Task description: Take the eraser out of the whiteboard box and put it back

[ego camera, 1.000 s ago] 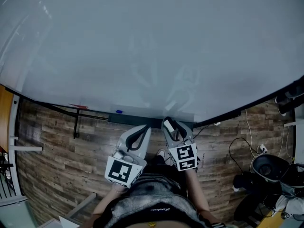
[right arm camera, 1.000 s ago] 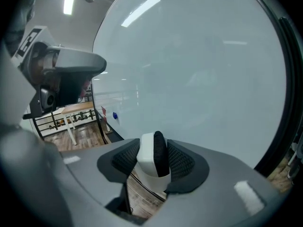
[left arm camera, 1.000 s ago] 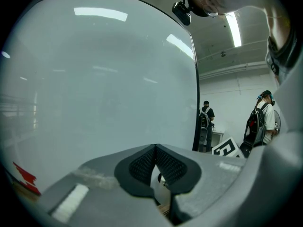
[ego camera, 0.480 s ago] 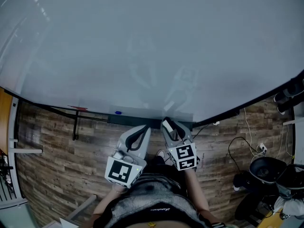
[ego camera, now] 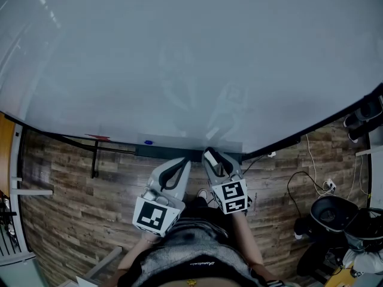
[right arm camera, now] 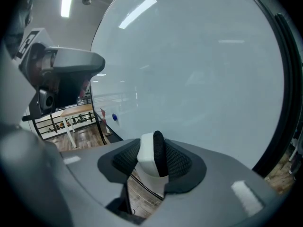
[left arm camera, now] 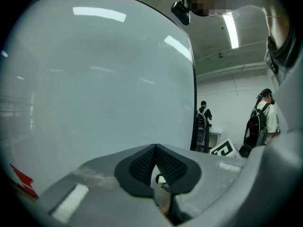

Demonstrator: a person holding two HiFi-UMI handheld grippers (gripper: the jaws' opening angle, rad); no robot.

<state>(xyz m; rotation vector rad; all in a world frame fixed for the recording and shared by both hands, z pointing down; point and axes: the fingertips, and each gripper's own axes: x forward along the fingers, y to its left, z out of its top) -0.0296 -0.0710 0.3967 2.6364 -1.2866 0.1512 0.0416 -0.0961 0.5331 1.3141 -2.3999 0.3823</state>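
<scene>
Small white-bodied, black-felt block eraser [right arm camera: 151, 161]: out of box, pinched between right gripper [right arm camera: 152, 149] pads. Left gripper [left arm camera: 155, 151]: pads pressed together, nothing between. Removal apparently done; return to black whiteboard box [ego camera: 158, 150], ahead of jaws, outstanding.

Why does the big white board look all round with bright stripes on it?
Left gripper view: the wide lens bulges the whiteboard, and a ceiling light glares off it in streaks. Right gripper view: the same bulge and streaks. Head view: its bottom edge curves.
</scene>
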